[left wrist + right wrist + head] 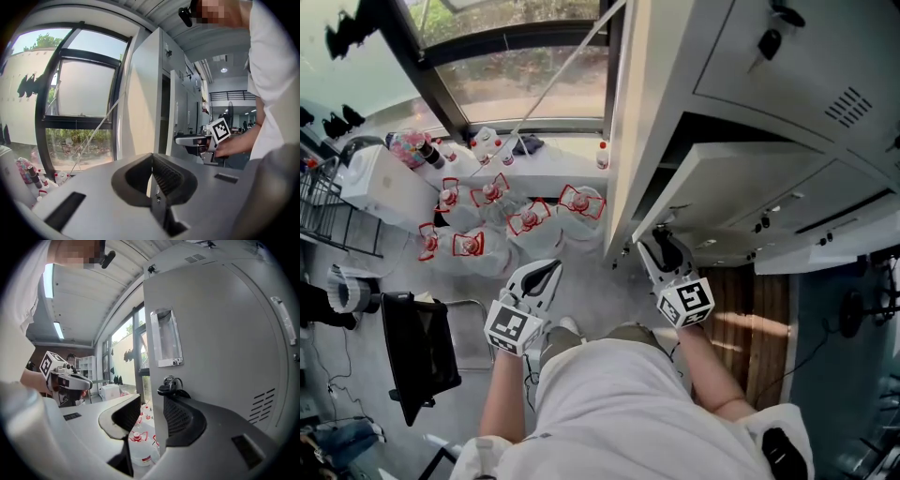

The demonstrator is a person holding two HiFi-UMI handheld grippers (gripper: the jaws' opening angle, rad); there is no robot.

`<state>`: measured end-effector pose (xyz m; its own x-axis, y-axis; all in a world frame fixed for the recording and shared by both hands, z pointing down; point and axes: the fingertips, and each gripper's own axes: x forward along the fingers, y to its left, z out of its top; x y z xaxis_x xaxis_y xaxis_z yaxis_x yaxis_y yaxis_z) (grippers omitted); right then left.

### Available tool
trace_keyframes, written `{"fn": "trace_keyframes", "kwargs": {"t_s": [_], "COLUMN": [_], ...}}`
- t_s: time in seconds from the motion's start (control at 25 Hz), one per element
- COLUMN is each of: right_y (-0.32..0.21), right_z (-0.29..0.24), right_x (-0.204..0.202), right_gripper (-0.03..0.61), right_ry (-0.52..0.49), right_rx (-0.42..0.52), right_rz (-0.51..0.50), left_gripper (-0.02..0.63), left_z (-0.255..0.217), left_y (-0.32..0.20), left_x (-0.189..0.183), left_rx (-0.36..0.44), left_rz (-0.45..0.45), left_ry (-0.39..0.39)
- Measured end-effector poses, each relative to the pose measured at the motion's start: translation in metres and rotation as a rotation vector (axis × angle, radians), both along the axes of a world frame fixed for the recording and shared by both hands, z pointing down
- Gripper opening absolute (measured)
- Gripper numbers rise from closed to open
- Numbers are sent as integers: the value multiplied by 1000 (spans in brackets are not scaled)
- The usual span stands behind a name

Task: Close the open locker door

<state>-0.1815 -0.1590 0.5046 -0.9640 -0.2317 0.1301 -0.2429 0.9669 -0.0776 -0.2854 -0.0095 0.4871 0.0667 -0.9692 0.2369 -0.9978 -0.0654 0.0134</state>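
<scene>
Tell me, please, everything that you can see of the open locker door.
The locker door is a flat light-grey panel, painted metal by its look, standing upright and swung open. Its face carries a clear label holder, a lock with a key on a ring, and vent slots lower down. Its free edge stands between the open jaws of the right gripper; whether a pad touches it cannot be told.

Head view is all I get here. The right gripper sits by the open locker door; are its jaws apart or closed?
Observer: Apart. The right gripper stands open, the locker door showing its free edge in line with the gap.
Operator: Anything on the door there?
Observer: A bunch of keys hangs on its face, just above one jaw.
Operator: And the other one?
Observer: The left gripper is shut, nothing between its jaws.
</scene>
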Motion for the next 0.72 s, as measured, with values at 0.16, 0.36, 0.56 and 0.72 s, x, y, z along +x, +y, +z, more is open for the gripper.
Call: {"fn": "trace_keyframes", "kwargs": {"t_s": [0.16, 0.36, 0.56, 0.72], "right_y": [-8, -19, -29, -37], "right_z": [1, 3, 5, 6], "right_x": [-8, -18, -27, -33], "right_gripper": [143, 143, 143, 143], "right_ry": [-3, -3, -3, -4], "right_rx": [1, -2, -6, -7], "right_rz": [-33, -75, -102, -114], "left_gripper": [3, 3, 3, 3], "left_z": [2, 3, 5, 7], "left_y": [1, 1, 0, 0], "left_x": [-1, -3, -5, -6], "left_rx": [-5, -8, -16, -18], "left_rz": [-43, -97, -140, -164], "left_ry": [2, 2, 5, 8]}}
